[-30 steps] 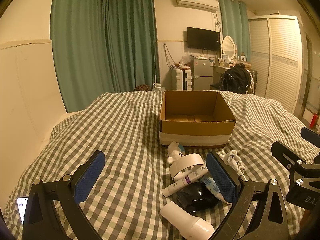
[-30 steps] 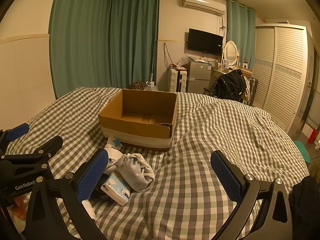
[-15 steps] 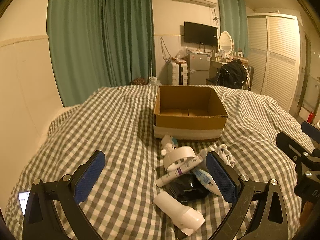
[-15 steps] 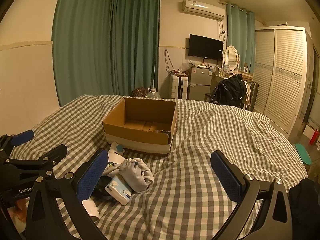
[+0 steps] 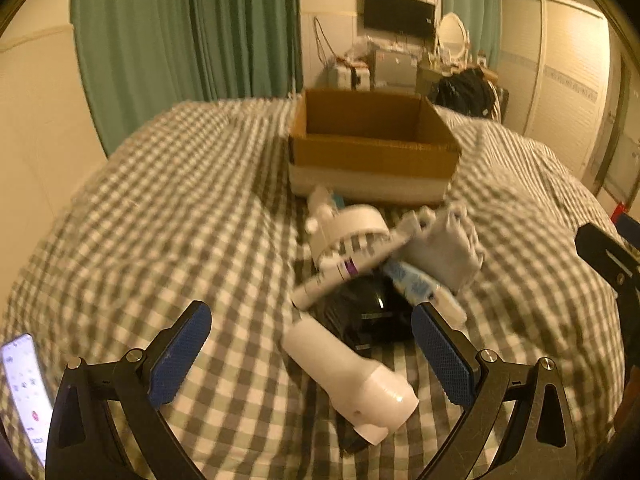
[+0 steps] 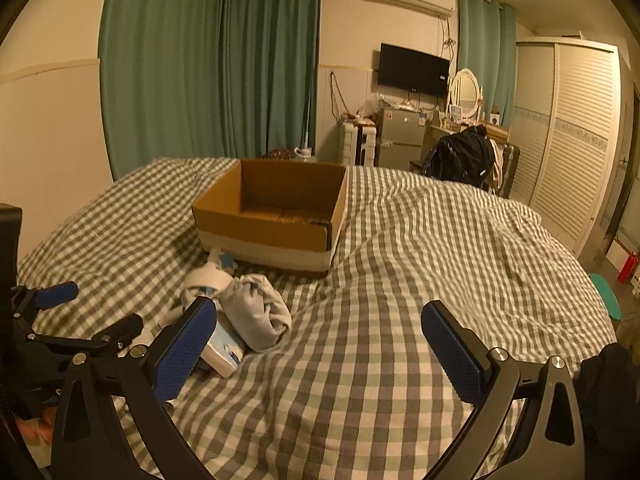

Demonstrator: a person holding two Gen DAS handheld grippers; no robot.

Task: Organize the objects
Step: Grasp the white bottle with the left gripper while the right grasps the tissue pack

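Note:
An open, empty cardboard box stands on the checked bed. In front of it lies a pile: a white bottle, a black object, a white tube with a purple band, a roll of white tape, a tissue pack and a grey cloth bundle. My left gripper is open above the bed, with the white bottle between its fingers' lines. My right gripper is open and empty to the right of the pile.
A lit phone lies on the bed at the far left. The checked bedspread spreads wide to the right. Green curtains, a wardrobe and a chair with a black bag stand beyond the bed.
My left gripper has risen and tilted down toward the pile, so the white bottle lies between its fingers. My right gripper has lifted slightly; both stay open.

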